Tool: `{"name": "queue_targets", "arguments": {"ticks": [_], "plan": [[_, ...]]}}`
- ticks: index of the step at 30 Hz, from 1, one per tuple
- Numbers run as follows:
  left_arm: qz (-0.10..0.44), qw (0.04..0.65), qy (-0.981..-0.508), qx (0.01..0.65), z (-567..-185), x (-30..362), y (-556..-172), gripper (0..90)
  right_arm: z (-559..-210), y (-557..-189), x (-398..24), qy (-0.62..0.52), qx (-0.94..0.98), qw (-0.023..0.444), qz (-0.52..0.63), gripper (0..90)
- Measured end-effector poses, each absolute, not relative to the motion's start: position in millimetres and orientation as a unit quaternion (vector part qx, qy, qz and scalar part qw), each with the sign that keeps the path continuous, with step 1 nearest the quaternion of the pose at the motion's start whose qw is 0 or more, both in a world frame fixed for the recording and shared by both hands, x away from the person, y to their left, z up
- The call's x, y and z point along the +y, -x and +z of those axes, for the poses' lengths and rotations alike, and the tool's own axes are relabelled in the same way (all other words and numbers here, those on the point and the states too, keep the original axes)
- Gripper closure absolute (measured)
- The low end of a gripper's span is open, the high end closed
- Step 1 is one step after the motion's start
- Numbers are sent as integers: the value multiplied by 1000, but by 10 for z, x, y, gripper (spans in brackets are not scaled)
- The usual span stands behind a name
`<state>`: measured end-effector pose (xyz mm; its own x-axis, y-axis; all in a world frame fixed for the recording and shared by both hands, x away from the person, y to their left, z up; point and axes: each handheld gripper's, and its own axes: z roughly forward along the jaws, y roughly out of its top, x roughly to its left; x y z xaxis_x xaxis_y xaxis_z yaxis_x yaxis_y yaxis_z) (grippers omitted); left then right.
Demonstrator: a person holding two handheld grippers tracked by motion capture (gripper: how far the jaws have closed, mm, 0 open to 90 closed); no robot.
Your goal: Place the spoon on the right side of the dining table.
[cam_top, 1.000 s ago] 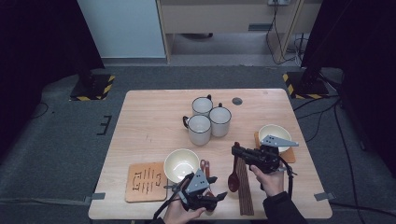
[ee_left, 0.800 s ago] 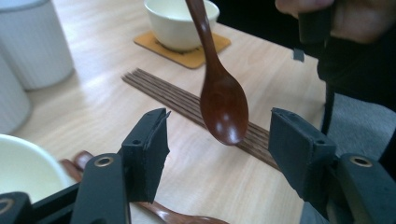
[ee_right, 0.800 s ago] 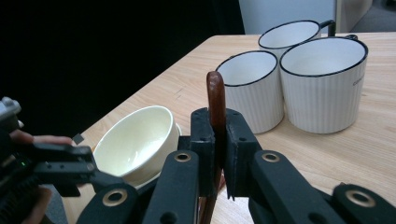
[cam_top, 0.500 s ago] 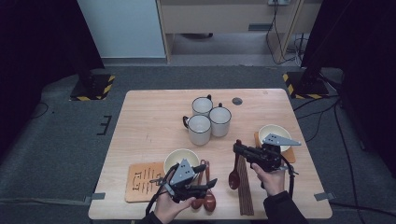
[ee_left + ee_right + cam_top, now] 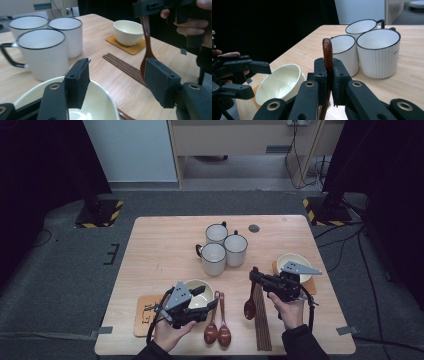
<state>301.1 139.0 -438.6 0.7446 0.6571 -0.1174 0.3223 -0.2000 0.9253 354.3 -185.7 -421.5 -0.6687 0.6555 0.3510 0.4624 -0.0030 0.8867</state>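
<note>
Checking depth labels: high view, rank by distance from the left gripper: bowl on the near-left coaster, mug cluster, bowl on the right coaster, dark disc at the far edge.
1. Bowl on the near-left coaster, right at the left gripper.
2. Mug cluster, mid-table, beyond it.
3. Bowl on the right coaster, across the table behind the right gripper.
4. Dark disc, near the far edge, though its lead over the right bowl is small.

Both black hand-held grippers, left [image 5: 206, 305] and right [image 5: 254, 276], carry grey three-cornered plates, brass-ringed screw holes, trailing black cables; dark sleeves.
</note>
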Motion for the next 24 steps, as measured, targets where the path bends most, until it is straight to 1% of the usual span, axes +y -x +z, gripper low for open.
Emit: {"name": "queue_targets", "arguments": {"ticks": [24], "plan": [[197, 528, -726, 393, -4430, 1953, -3217, 362, -4077, -3731, -1979, -411, 674, 117, 603, 839]]}}
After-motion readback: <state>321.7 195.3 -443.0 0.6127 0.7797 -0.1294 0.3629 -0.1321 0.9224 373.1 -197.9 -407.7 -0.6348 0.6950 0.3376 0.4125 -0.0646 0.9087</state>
